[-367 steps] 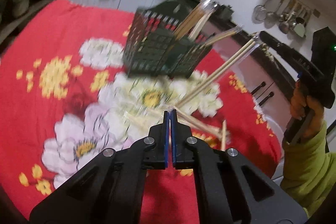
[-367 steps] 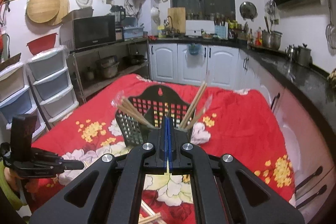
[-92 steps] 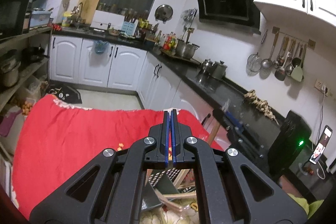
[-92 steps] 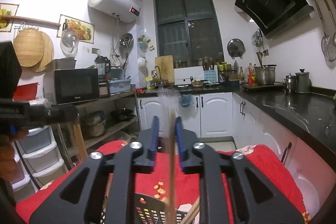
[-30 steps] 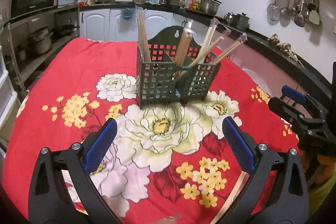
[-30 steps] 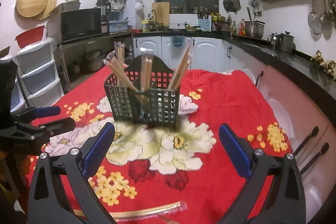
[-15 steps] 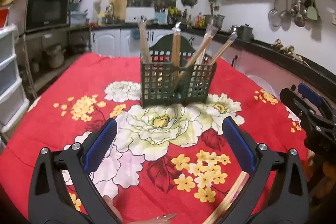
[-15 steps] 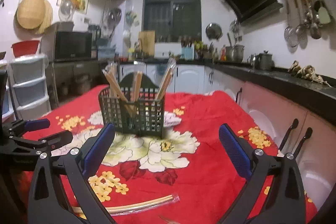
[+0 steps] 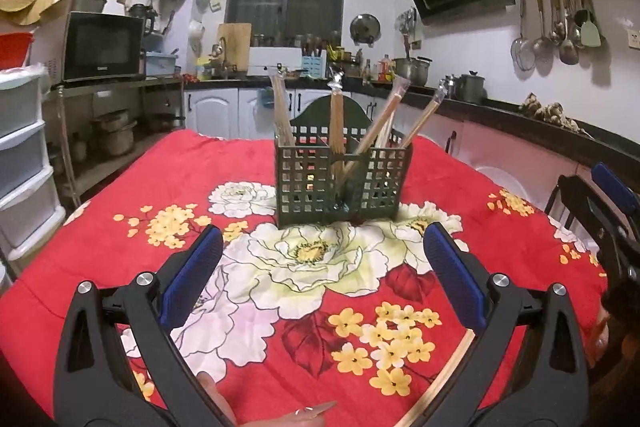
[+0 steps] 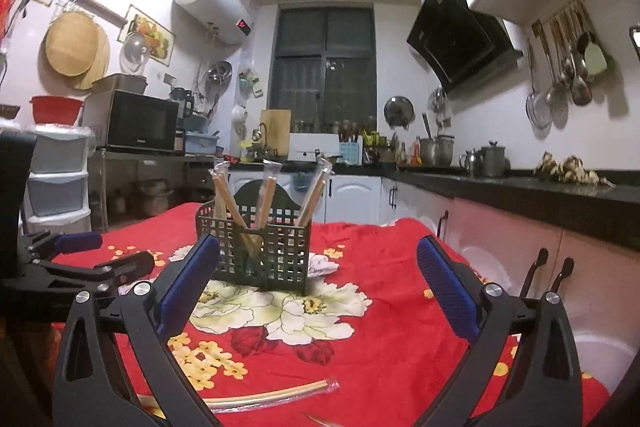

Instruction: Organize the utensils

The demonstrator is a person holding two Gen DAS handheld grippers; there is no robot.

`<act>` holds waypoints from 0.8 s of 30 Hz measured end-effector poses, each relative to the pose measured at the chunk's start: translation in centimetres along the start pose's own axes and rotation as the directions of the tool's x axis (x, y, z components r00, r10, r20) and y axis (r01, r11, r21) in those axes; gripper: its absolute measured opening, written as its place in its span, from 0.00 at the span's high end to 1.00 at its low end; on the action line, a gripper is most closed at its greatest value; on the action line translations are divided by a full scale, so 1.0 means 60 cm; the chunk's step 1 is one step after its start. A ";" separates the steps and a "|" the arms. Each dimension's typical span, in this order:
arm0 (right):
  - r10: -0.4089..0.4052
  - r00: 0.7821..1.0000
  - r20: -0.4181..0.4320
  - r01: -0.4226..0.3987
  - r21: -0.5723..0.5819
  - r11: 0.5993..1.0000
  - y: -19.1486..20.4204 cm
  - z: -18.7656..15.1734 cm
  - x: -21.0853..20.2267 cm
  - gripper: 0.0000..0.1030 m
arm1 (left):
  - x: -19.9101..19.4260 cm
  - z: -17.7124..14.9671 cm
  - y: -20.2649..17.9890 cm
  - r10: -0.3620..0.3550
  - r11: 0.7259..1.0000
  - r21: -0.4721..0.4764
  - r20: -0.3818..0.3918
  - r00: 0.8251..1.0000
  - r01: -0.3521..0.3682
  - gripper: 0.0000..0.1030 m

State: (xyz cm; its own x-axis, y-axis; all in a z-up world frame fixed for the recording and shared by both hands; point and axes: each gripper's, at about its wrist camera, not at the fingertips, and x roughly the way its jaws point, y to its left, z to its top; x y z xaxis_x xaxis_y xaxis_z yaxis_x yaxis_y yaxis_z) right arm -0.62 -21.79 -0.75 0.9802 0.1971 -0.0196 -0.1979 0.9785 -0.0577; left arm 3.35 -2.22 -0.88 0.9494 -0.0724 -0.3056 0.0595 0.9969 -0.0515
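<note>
A dark green grid utensil caddy (image 9: pixel 343 183) stands mid-table and holds several wrapped chopstick pairs (image 9: pixel 337 119) upright; it also shows in the right wrist view (image 10: pixel 260 251). My left gripper (image 9: pixel 320 275) is open and empty, well in front of the caddy. My right gripper (image 10: pixel 316 283) is open and empty, also short of the caddy. One wrapped chopstick pair (image 10: pixel 276 393) lies on the cloth near the front edge, below the right gripper, and shows in the left wrist view (image 9: pixel 440 383). The right gripper (image 9: pixel 604 215) appears at the left view's right edge; the left gripper (image 10: pixel 88 263) appears at the right view's left.
The table wears a red flowered cloth (image 9: pixel 120 211). White kitchen cabinets (image 10: pixel 352 203) and a dark counter (image 10: pixel 520 187) run behind and to the right. Plastic drawers (image 9: pixel 20 155) and a shelf with a microwave (image 9: pixel 104 47) stand left.
Both grippers have tilted up and dropped lower toward the table, so the caddy sits lower and farther in view. Both stay open and empty.
</note>
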 end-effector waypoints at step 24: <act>-0.014 0.999 -0.037 0.015 0.024 1.000 -0.003 -0.005 0.009 0.06 | -0.003 -0.001 0.011 0.012 1.000 -0.025 0.010 1.000 -0.012 0.10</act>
State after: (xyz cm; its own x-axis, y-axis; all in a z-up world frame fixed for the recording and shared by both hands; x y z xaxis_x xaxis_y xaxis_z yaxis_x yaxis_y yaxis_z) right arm -0.06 -21.85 -1.05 0.9818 0.1812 -0.0561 -0.1833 0.9825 -0.0345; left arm 3.20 -1.54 -0.89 0.9530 -0.0603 -0.2970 0.0407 0.9966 -0.0717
